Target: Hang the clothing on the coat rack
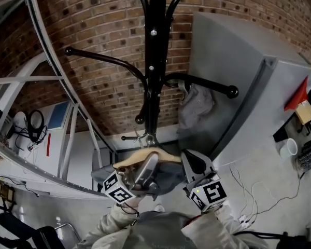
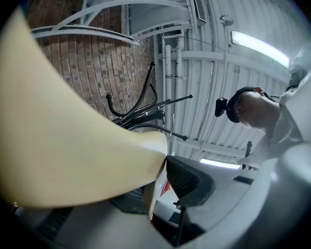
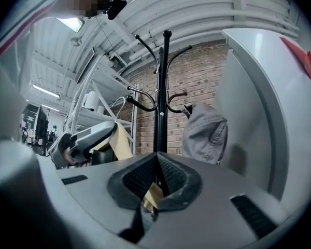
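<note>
Cut off at head view's upper edge: coat rack (image 1: 156, 61) top. Mostly hidden behind left gripper (image 1: 151, 160): wooden hanger (image 1: 127, 163). Blurs to a pale mass in left gripper view. Can't tell type of dark garment (image 1: 168, 179) beneath.

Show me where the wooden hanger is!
Head view, low centre: the pale wooden hanger, in the left claw and right claw, below the black metal coat rack.

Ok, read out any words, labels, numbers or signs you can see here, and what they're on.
No text can be read in any view.
On the left marker cube and right marker cube: square patterns only, no letters.
On the blue panel, far wall: too small to read.
On the wooden hanger: no print shows.
</note>
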`<state>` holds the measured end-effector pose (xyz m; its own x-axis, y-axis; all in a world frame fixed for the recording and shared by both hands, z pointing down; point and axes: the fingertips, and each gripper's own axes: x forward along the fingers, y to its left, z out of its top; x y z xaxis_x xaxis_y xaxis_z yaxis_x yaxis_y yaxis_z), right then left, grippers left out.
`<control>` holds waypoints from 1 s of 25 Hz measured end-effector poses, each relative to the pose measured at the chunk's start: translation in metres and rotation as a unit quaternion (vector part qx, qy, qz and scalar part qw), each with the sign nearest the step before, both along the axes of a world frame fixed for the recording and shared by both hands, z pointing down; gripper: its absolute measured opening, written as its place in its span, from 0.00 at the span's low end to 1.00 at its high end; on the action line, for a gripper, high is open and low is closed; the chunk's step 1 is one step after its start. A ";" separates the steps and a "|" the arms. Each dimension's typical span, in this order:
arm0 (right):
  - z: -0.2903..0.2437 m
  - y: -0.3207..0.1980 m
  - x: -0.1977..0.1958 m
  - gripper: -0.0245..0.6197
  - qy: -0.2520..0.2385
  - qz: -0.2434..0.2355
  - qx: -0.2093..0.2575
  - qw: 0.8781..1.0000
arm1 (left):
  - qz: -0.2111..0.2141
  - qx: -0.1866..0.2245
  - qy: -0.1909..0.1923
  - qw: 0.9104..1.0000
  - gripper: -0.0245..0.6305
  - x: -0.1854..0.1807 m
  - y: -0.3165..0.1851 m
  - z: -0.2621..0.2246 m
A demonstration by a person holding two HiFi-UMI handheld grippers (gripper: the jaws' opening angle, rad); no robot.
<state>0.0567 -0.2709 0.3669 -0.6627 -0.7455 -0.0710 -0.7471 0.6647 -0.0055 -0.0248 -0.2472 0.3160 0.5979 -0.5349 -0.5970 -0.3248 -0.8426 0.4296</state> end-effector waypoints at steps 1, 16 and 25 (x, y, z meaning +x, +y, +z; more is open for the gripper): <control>-0.002 -0.003 0.000 0.08 0.001 0.005 0.002 1.000 | 0.004 0.003 0.000 1.000 0.20 0.000 -0.003 -0.002; -0.034 -0.015 -0.008 0.08 -0.005 0.065 0.051 0.997 | 0.051 0.037 0.003 0.998 0.20 -0.012 -0.018 -0.033; -0.048 -0.028 -0.009 0.08 -0.002 0.068 0.067 0.995 | 0.048 0.042 0.006 0.998 0.20 -0.013 -0.034 -0.044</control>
